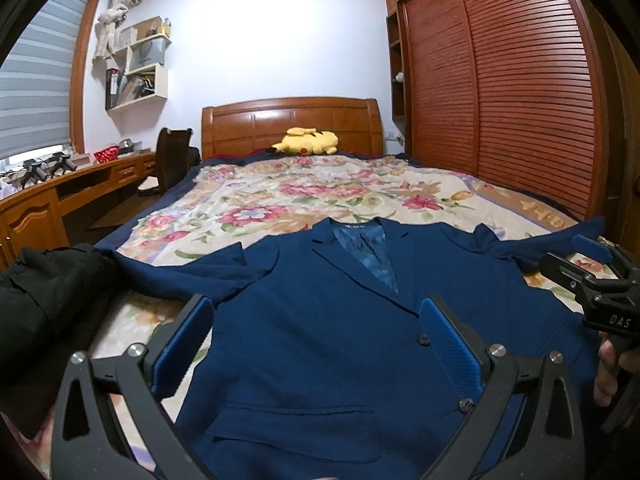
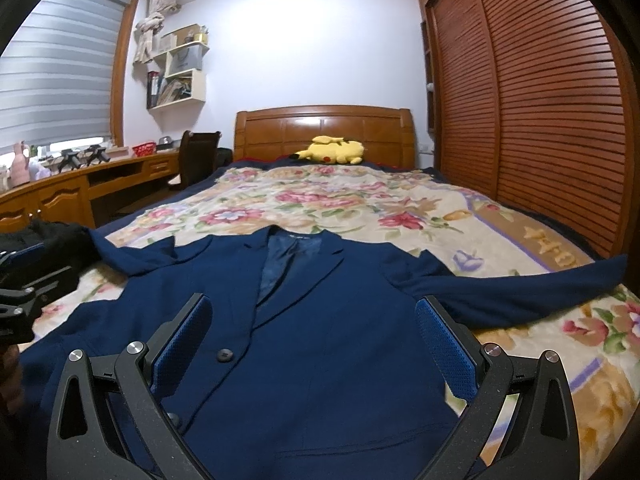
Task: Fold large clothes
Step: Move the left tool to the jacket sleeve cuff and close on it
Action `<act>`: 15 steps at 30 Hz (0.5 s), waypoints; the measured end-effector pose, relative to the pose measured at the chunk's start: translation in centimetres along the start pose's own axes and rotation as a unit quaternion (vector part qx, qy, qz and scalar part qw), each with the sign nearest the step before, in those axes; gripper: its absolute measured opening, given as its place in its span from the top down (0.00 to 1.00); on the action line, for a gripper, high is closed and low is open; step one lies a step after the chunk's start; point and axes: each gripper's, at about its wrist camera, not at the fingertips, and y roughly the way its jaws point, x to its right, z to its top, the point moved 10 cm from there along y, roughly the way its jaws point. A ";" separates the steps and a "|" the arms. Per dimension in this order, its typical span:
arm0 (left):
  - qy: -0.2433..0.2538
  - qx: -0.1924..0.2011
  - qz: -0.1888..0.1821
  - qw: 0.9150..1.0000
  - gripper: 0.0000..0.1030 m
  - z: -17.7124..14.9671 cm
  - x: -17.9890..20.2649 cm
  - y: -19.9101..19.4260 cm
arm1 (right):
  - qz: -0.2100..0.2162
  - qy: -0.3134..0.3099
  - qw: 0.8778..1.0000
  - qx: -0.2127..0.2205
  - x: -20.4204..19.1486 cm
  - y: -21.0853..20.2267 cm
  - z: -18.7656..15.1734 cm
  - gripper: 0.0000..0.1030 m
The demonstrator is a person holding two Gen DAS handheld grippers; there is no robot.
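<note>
On the floral bedspread (image 1: pixel 280 200), a dark garment (image 1: pixel 44 292) lies at left; the navy blazer (image 1: pixel 320 340) lies flat, face up, sleeves spread. Left tool (image 1: pixel 316 340) and right tool (image 2: pixel 312 340) hover above it, both wide apart, holding nothing. Yellow plush (image 1: pixel 306 142) rests by the headboard.

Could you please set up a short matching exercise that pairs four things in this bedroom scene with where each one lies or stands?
Things:
1. navy jacket
2. yellow plush toy
3. black garment
4. red basket

Places:
A. on the wooden desk under the window
B. at the head of the bed, against the headboard
C. spread flat, front up, on the floral bedspread just ahead of both grippers
D. bunched at the bed's edge on the desk side, beyond the jacket's sleeve

Pairs: 1-C, 2-B, 3-D, 4-A
</note>
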 end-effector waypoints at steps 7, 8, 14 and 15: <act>0.010 -0.011 0.004 1.000 0.00 0.3 -1.5 0.5 | 0.023 -0.010 1.000 -0.006 -2.8 0.6 0.4 0.00; 0.009 -0.013 0.006 1.000 0.00 0.4 -1.8 0.6 | 0.027 -0.011 1.000 -0.008 -3.1 0.7 0.4 0.00; -0.005 -0.024 0.012 1.000 0.00 0.3 -3.7 1.2 | 0.040 -0.014 0.999 -0.013 -4.4 1.5 0.5 0.00; -0.007 -0.027 0.013 1.000 0.00 0.2 -4.0 1.3 | 0.043 -0.014 0.999 -0.014 -4.7 1.7 0.6 0.00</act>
